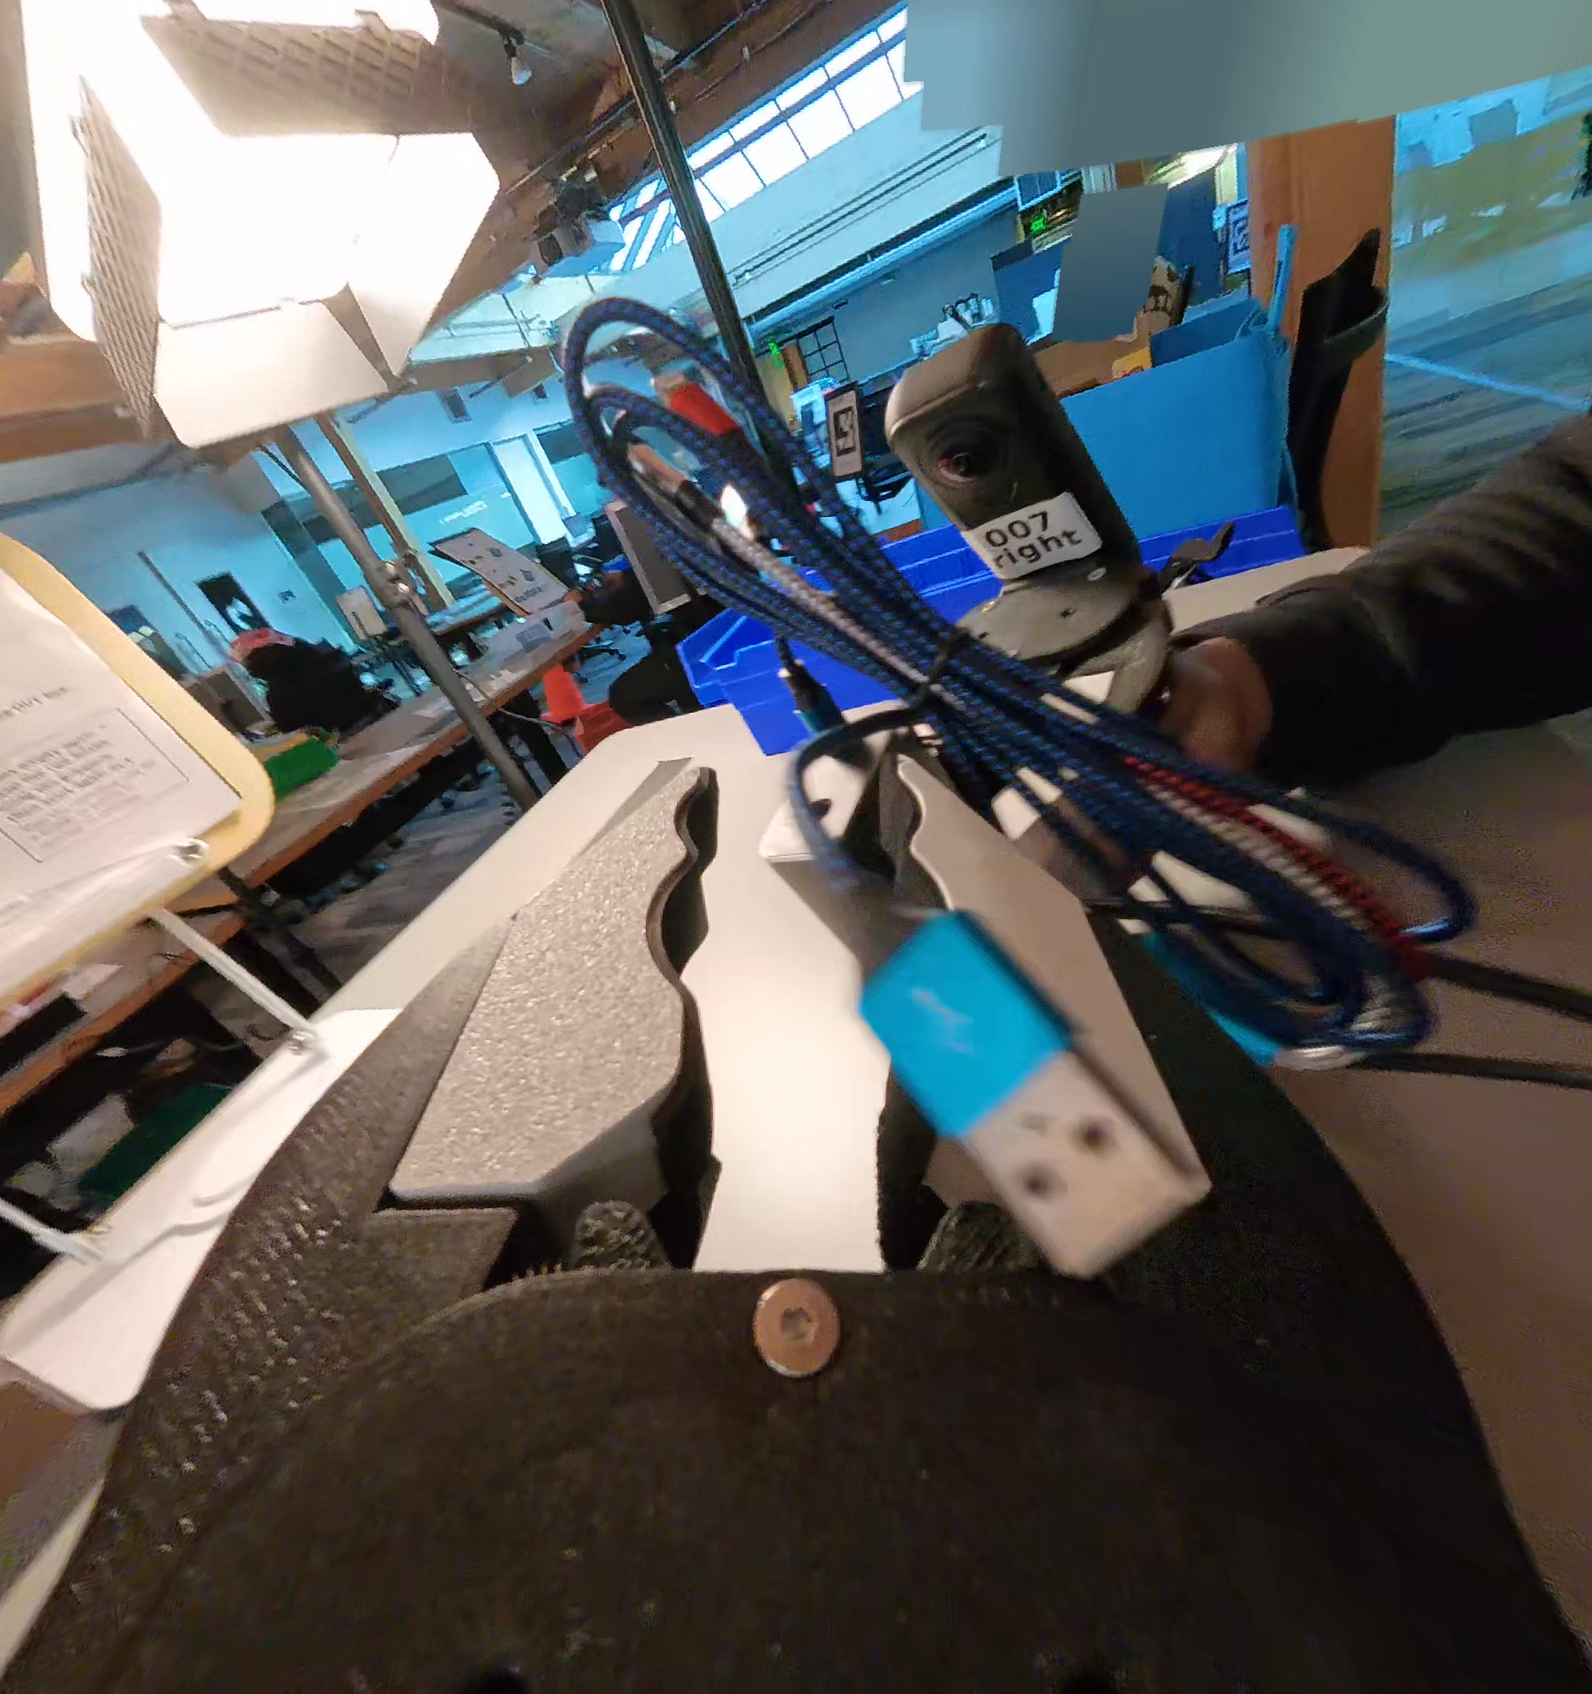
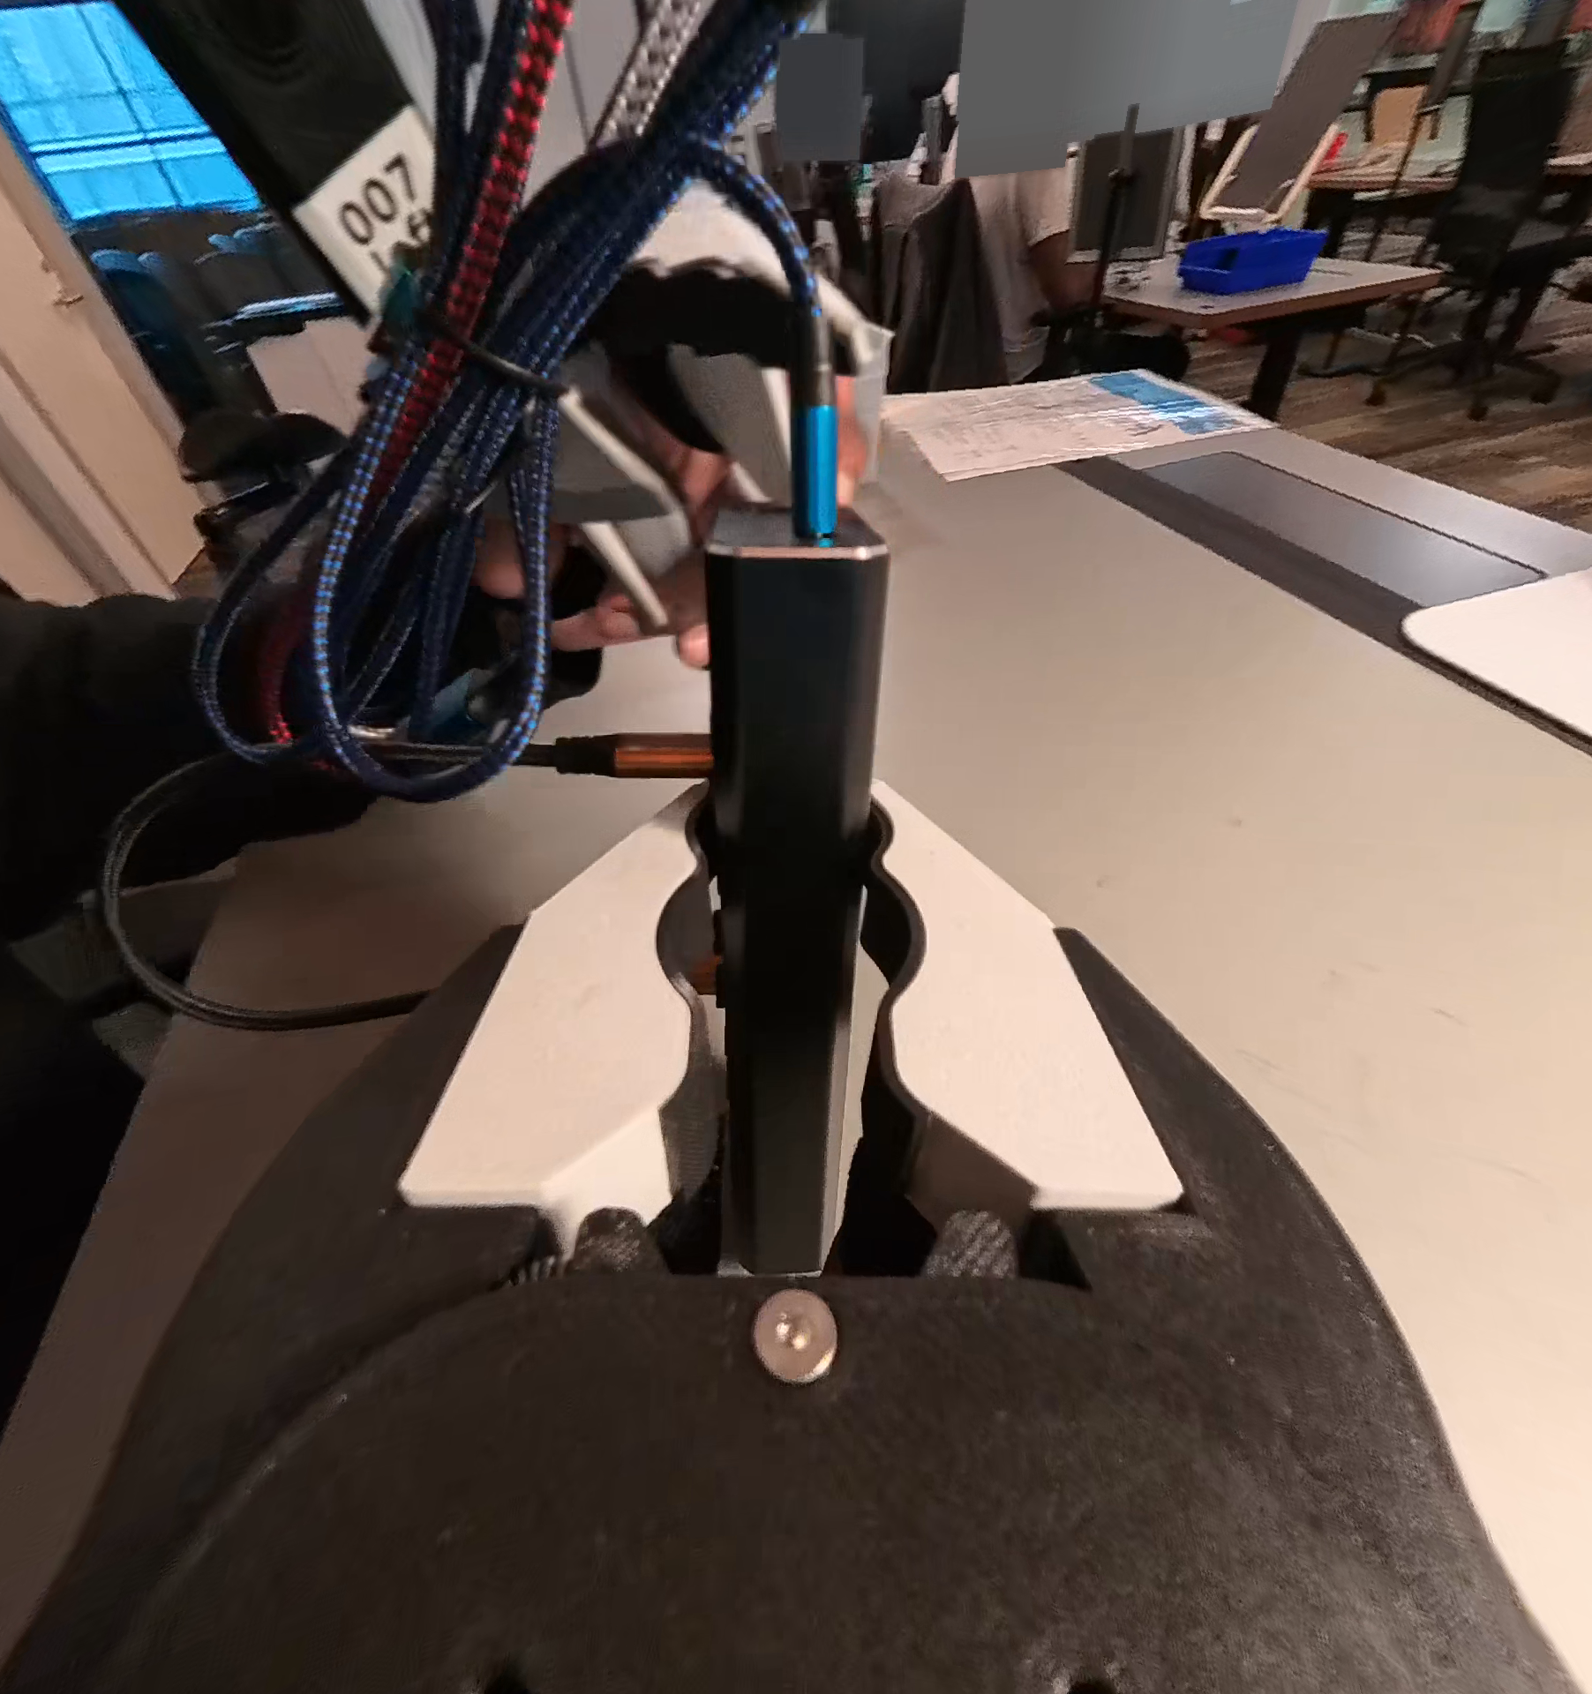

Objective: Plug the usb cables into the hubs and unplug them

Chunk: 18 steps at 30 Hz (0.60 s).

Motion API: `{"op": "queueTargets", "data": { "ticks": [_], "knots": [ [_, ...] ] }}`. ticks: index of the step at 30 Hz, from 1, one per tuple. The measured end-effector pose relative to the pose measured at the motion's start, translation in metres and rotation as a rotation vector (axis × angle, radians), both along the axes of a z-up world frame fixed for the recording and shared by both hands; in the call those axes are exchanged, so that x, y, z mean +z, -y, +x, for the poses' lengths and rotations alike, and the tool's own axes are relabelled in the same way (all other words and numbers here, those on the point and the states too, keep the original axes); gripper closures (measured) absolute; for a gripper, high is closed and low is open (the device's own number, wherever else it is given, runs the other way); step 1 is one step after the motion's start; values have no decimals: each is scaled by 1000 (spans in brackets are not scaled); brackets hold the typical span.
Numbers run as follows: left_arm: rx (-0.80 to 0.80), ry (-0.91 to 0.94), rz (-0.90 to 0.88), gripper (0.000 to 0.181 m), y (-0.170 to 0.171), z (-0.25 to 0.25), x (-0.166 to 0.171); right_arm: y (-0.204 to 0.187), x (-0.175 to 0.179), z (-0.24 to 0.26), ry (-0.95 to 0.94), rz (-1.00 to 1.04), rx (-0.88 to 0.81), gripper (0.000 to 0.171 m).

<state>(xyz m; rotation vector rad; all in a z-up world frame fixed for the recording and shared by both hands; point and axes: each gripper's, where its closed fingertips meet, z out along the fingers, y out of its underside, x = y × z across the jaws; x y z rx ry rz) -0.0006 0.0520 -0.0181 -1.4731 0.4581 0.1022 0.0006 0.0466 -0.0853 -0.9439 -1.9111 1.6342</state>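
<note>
The right gripper [image 2: 788, 816] is clenched on the hub [image 2: 792, 917], which stands lengthwise between its fingers with the far end jutting past the tips. Seated in that end is a blue plug [image 2: 815, 458]. Left of the fingertips a bronze plug [image 2: 659, 759] sits in the hub's side, its black cable looping down to the table [image 2: 1141, 825].

The left gripper [image 1: 801, 788] faces it with its fingers spread and nothing between the pads. The hub's end and the blue plug's cable sit near its right fingertip. A loose plug [image 1: 976, 1036] dangles in front of that finger, and the bundle [image 1: 1049, 697], held by a black tie [image 2: 508, 371], drapes across it and out to the right.

The step in hand looks like taking hold of the blue plug, most likely to pull it out. To do it well:
- Centre the plug's blue sleeve between the left pads, not the braided cable above it.
- Get the bundle and loose plug clear of the gap first, or they will be pinched too.
- Keep the right grip firm and pull straight along the hub's length. A sideways tug would lever the socket or twist the hub in the fingers.
- Watch that the bronze plug's cable does not snag.
</note>
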Motion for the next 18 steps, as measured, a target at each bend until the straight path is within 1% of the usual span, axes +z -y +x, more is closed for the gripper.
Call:
{"op": "queueTargets", "data": {
  "ticks": [1,4,8,10,13,15,18],
  "knots": [
    [-21,33,-11,145,0,3,0,-3,1,-2,-3,-3,-21,145],
    [-101,149,-19,153,2,12,3,-9,3,-5,-18,-14,-54,145],
    [-195,240,15,160,5,23,8,-3,2,-4,0,-30,-32,146],
    [-215,229,-2,159,3,27,3,4,-1,-1,14,-34,4,146],
    [-223,142,11,159,2,38,-1,17,-2,7,5,-26,71,145],
    [-207,81,69,159,3,44,4,22,-2,9,-3,-18,86,146],
    [-122,32,172,157,2,42,15,22,-1,7,-13,-19,58,145]
  ]
}}
